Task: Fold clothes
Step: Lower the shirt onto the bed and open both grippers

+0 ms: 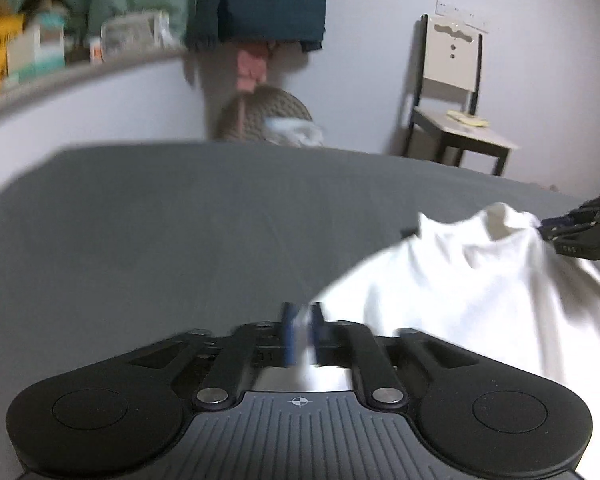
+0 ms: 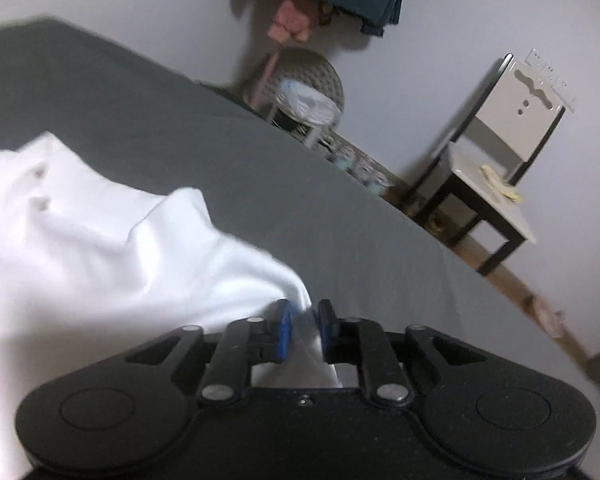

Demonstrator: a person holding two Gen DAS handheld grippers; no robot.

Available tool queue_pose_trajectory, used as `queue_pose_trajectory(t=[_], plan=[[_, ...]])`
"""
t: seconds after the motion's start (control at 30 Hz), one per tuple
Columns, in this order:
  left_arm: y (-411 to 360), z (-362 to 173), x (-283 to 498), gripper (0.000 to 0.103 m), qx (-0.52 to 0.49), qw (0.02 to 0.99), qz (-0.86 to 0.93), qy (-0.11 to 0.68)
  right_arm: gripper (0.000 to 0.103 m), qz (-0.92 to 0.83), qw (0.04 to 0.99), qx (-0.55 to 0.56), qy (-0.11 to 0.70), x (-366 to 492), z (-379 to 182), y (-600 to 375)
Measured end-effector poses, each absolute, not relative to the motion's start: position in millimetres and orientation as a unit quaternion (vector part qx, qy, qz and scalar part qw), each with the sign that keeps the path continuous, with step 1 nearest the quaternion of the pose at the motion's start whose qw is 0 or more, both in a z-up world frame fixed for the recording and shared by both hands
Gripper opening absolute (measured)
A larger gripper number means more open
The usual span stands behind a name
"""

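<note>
Lying rumpled on the grey bed sheet [image 1: 160, 232], the white cotton shirt [image 1: 480, 288] is bunched toward the near edge of the bed, its collar [image 1: 500, 220] standing up and two small buttons [image 2: 40, 186] showing on the placket in the right wrist view. And look at the left gripper [image 1: 302, 334]: blue pads [image 1: 287, 332] a little apart, with a pale strip of the shirt's fabric blurred in the gap, and whether the pads actually press on it, I cannot tell through the blur. Over to the right gripper [image 2: 303, 330], and its blue-faced fingers [image 2: 283, 330] also stand slightly apart, a fold of the white cloth running straight up between them; the cloth looks loose in that gap rather than pinched. From the left wrist view the right gripper sits at the far right side of the shirt, right against the collar. Beyond the far edge of the bed, a woven wicker basket [image 2: 308, 76] with a white plastic bag [image 2: 308, 104] in it stands by the pale wall, a dark teal garment [image 1: 260, 0] hanging above it. Off the bed's right corner stands a white-and-black wooden chair [image 1: 452, 92], with something yellowish on its seat.
</note>
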State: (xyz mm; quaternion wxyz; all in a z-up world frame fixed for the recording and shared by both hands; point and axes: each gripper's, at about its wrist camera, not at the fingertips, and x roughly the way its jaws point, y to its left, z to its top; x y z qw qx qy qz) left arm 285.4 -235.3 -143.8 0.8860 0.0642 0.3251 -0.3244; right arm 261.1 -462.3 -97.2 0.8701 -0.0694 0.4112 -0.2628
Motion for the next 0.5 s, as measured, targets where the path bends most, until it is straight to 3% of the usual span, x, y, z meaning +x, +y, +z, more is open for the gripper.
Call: queue_pose_trajectory(t=[0.07,0.1,0.33,0.43,0.5], plan=[[-219.8,-137.4,281.7,0.095,0.049,0.885,-0.326,0.329,0.035,-0.248,0.885,-0.012,0.393,220.1,-81.5,-471.1],[-211.3,-130.2,272.7,0.096,0.039,0.885,-0.332,0.324,0.037,-0.241,0.892,0.026,0.382,196.1,-74.6,-478.5],[-176.4,-120.0,278.3,0.096,0.013,0.870,-0.312,0.383,0.038,-0.209,0.874,0.173,0.402,93.7,-70.2,-509.3],[-179.0,-127.3,268.8,0.081,0.037,0.861,-0.310,0.401,0.037,-0.189,0.871,0.232,0.390,86.8,-76.5,-512.7],[-184.4,-134.5,261.7,0.063,0.060,0.857,-0.305,0.411,0.037,-0.177,0.869,0.261,0.381,87.1,-79.6,-513.2]])
